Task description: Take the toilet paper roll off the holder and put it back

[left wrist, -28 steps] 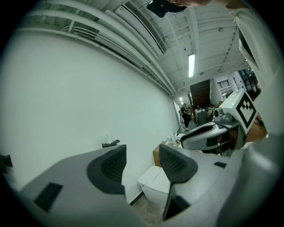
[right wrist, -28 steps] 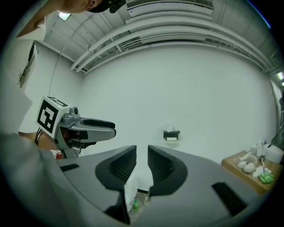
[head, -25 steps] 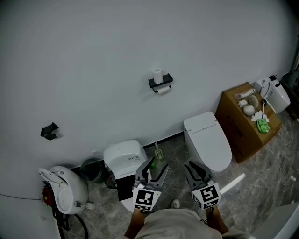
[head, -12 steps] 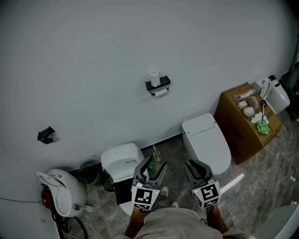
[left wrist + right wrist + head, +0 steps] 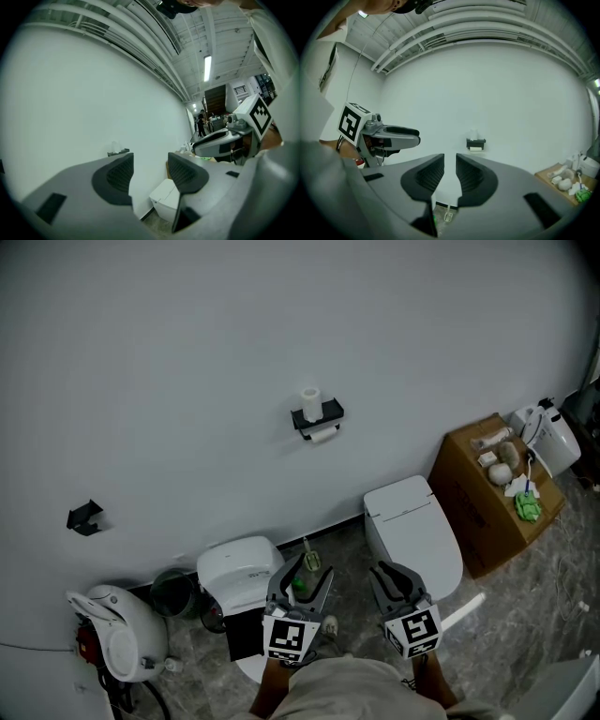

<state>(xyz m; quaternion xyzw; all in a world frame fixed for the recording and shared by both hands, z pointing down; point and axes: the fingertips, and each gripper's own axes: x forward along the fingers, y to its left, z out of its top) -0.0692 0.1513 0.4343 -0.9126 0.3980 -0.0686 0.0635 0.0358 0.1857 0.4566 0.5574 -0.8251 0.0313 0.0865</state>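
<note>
A black wall holder [image 5: 317, 416] is fixed to the white wall, far ahead of both grippers. One white toilet paper roll [image 5: 310, 398] stands upright on top of it and another roll [image 5: 323, 435] hangs under it. The right gripper view has the holder [image 5: 476, 141] straight ahead, small and distant. It sits off to the left in the left gripper view, holder [image 5: 118, 151]. My left gripper [image 5: 307, 570] and right gripper [image 5: 392, 576] are low, close to the person's body. Each has its jaws drawn near together with nothing between them: left gripper [image 5: 151, 161], right gripper [image 5: 450, 161].
On the floor along the wall stand a white toilet [image 5: 412, 532], a cardboard box [image 5: 487, 491] with small items on top, a white lidded bin [image 5: 236, 570], a dark bucket [image 5: 172, 592] and a white appliance [image 5: 114, 638]. A black hook [image 5: 84, 518] is on the wall.
The head view has drifted a little, so the floor items sit slightly lower and further left. Both grippers keep the same place and the same jaw stance.
</note>
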